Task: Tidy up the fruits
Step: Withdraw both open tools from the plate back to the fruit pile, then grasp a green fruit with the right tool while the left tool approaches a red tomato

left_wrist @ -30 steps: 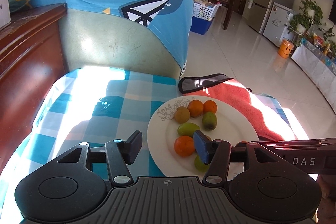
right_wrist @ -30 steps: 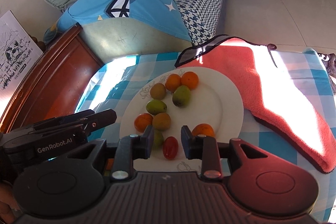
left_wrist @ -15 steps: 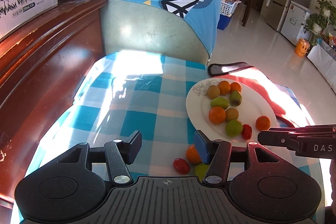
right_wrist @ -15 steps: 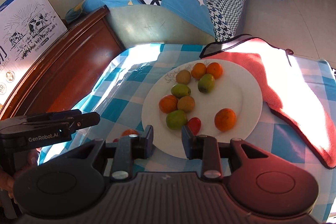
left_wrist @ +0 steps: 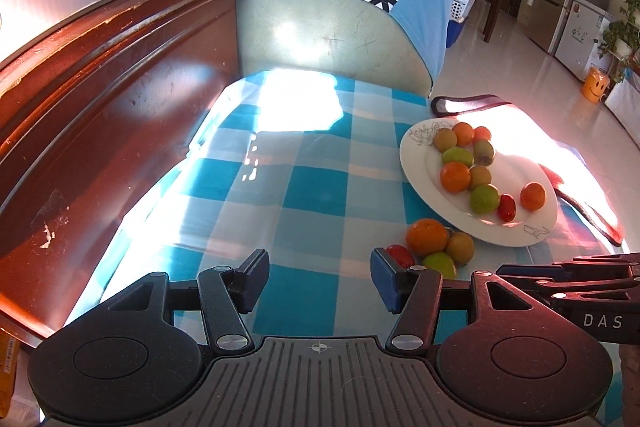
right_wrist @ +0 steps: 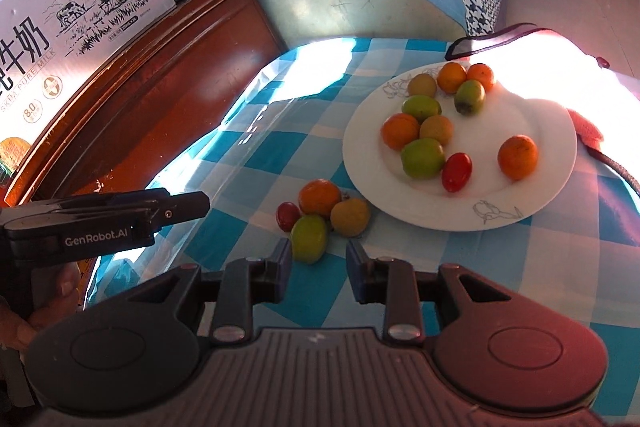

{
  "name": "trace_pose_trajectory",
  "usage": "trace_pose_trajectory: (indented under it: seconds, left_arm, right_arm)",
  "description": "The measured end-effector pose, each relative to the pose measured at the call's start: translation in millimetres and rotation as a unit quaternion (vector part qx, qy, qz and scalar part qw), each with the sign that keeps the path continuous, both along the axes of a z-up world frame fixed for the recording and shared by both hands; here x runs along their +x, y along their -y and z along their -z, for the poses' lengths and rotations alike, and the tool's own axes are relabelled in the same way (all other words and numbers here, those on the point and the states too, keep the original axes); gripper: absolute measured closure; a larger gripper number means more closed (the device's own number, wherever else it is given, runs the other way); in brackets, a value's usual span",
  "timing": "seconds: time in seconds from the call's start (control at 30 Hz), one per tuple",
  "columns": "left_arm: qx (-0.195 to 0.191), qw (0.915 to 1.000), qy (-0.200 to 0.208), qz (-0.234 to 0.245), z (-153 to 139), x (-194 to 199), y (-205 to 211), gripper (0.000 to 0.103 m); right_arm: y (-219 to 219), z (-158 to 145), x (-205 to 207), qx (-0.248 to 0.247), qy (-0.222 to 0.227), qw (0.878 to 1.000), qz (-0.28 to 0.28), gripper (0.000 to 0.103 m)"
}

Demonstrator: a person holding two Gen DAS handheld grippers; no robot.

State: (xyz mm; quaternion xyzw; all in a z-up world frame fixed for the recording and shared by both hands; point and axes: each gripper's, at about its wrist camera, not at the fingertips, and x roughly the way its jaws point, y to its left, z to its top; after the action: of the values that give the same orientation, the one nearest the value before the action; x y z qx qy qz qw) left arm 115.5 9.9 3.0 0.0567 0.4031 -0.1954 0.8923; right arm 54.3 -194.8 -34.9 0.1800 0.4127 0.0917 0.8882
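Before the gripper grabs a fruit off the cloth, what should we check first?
1. Right gripper open and empty: ok.
2. Left gripper open and empty: ok.
3. Green fruit sits just ahead of the right gripper: ok.
4. Green fruit stands apart from its neighbours: not ok, the tan fruit and the orange crowd it.
5. White plate has bare room for more fruit: ok.
6. Green fruit is firm enough to squeeze: cannot tell.

Just ahead of our right hand-held gripper (right_wrist: 316, 265), four loose fruits cluster touching on the checked surface (right_wrist: 256, 155): an orange (right_wrist: 319, 197), a red tomato (right_wrist: 288, 215), a green fruit (right_wrist: 309, 238), a tan one (right_wrist: 349, 217). Beyond, a white plate (right_wrist: 552, 187) holds ten more.
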Motion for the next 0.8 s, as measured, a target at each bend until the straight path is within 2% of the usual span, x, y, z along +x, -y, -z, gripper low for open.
trace_pose_trajectory:
  seconds: [0.17, 0.3, 0.63, 0.77, 0.8]
  left_arm:
    - [0.016, 0.9996, -0.004, -0.024, 7, 2, -9, 0.038]
    - [0.01, 0.9994, -0.007, -0.033, 8, 4, -12, 0.037]
    - [0.031, 0.9994, 0.0, -0.013, 12, 2, -1, 0.036]
    - [0.026, 0.9996, -0.011, -0.001, 16, 4, 1, 0.035]
    - [0.023, 0.9996, -0.015, 0.004, 18, 5, 1, 0.034]
  right_arm:
    - [-12, 9, 6, -0.006, -0.005, 1.0, -0.01, 0.072]
    - [-19, 14, 12, -0.014, -0.008, 1.0, -0.009, 0.072]
    - [-32, 24, 21, -0.042, -0.009, 0.999, -0.006, 0.072]
    - [-34, 24, 21, -0.05, -0.003, 0.999, -0.005, 0.072]
    - [-34, 24, 21, -0.052, -0.002, 0.999, -0.005, 0.076]
